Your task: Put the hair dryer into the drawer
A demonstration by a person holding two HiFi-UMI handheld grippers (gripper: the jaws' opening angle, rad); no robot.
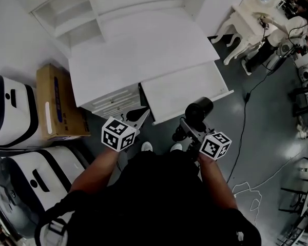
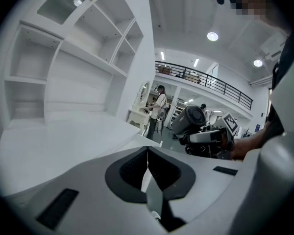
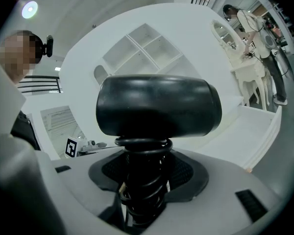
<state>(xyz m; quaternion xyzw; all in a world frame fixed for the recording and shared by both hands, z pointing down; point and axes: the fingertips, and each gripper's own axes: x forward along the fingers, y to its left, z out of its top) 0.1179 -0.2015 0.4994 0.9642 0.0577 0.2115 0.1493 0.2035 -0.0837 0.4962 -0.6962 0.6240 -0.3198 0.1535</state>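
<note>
Black barrel-shaped hair dryer (image 3: 159, 106), cord-wound handle clamped in right gripper (image 3: 144, 182); left gripper (image 2: 148, 166) closed, empty. Risk: handle slipped on loose coils, white open drawer (image 1: 182, 88) missed.

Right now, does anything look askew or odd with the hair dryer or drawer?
Nothing stands out. The hair dryer sits squarely in the right gripper, its cord coiled neatly round the handle, and the drawer stands open.
</note>
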